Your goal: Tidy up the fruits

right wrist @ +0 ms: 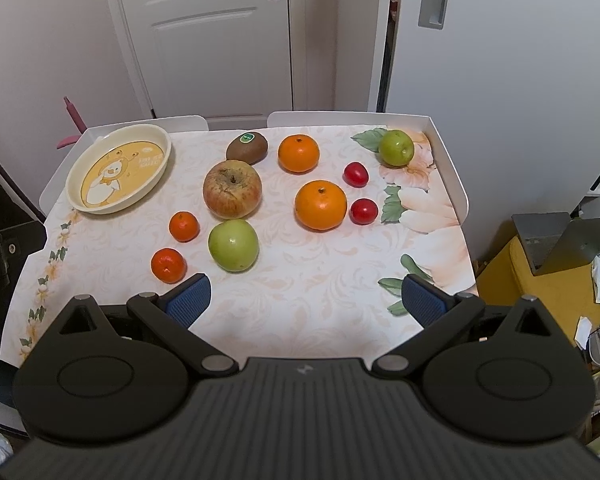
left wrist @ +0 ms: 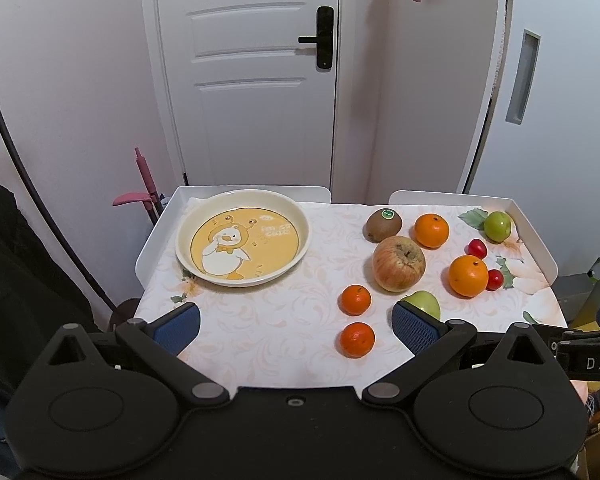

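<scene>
Both your grippers, left gripper [left wrist: 296,330] and right gripper [right wrist: 306,300], were spread wide and empty, with the fruit loose on the cloth and the plate [left wrist: 188,258] bare at far left. I'd have started with the near mandarin [right wrist: 168,265], squeezing gently. The green apple [left wrist: 424,303] was half hidden behind your left fingertip.
</scene>
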Demonstrator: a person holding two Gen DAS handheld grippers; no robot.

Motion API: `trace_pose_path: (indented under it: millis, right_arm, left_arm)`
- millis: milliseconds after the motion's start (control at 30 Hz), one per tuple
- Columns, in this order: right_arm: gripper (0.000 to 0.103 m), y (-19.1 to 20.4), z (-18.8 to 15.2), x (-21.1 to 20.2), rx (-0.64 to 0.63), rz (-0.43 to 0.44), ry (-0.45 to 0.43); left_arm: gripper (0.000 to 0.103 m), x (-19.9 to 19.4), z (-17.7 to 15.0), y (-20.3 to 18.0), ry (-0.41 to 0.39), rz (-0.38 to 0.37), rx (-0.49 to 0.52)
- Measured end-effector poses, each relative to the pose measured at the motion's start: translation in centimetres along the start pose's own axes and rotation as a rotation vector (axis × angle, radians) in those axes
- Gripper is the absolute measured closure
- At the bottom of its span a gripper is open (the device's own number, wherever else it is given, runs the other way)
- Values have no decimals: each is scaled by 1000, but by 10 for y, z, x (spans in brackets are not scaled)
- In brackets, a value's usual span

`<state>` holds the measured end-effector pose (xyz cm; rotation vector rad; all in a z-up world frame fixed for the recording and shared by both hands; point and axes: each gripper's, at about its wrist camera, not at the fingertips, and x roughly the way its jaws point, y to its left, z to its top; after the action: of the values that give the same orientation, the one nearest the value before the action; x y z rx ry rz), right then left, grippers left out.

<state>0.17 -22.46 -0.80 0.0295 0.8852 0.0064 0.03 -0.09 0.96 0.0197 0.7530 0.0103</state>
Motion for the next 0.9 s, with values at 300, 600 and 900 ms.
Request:
trace_pose_path:
  millis: [300,600,900]
  right_arm:
    - [0,-1,0,0,-1,1,1]
    - [0,-1,0,-1,1,1,1]
    - [0,-1,0,-1,1,2,2]
  left_arm:
    - [0,0,0,0,0,0,2]
    - [0,-1,-2,-1,-1,3,5]
    - [0,-2,-3,-2,0,1,6]
